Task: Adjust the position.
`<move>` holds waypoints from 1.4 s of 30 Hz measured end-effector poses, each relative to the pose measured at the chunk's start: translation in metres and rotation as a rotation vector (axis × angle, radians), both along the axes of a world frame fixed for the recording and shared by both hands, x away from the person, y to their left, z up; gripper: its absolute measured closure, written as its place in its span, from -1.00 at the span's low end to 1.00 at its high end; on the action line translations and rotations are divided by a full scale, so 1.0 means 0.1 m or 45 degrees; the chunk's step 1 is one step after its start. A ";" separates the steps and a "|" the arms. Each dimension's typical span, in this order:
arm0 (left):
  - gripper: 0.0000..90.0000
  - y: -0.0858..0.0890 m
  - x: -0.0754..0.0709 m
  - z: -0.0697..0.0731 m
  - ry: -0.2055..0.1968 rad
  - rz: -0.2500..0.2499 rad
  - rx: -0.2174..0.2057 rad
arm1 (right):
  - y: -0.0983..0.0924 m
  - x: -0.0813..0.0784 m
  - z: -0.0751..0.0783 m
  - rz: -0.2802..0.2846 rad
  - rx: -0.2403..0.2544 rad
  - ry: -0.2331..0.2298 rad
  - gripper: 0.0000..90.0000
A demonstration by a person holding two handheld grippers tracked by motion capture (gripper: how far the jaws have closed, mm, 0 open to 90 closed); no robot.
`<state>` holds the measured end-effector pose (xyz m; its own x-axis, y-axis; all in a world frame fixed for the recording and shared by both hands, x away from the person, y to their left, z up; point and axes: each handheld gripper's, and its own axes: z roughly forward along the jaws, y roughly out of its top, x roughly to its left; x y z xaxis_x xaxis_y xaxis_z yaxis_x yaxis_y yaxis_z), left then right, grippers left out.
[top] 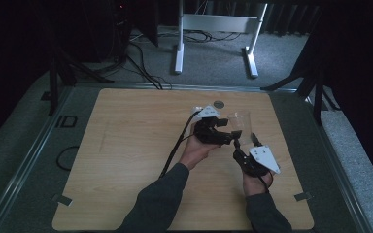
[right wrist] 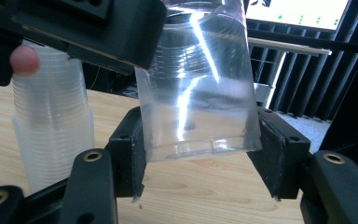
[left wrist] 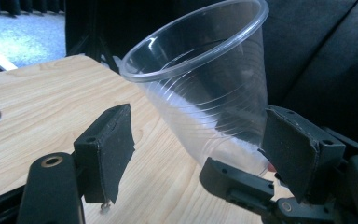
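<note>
A clear plastic cup (top: 239, 121) stands tilted above the right half of the wooden table (top: 126, 145). My right gripper (top: 240, 148) is shut on its base; in the right gripper view both pads press the cup (right wrist: 198, 93) low on its wall. My left gripper (top: 229, 137) comes in from the left, its jaws open around the cup (left wrist: 205, 84). Its left pad (left wrist: 109, 149) stands well clear of the wall, and the right pad (left wrist: 291, 154) is close beside it. A stack of clear cups (right wrist: 51, 126) sits under the left hand, a fingertip (right wrist: 24, 60) against it.
A grey round insert (top: 218, 104) is set in the table's far edge. The left gripper's cable (top: 175, 150) runs back across the wood. A white desk frame (top: 213, 24) stands on the floor beyond, and a cable loop (top: 65, 158) lies left of the table.
</note>
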<state>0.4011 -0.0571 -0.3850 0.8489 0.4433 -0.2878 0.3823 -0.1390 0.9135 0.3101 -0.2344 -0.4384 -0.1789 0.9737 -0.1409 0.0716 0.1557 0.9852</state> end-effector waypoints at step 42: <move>-0.55 -0.11 0.10 -0.03 0.079 0.002 -0.152 | 0.09 -0.03 -0.02 0.047 0.018 -0.015 -0.07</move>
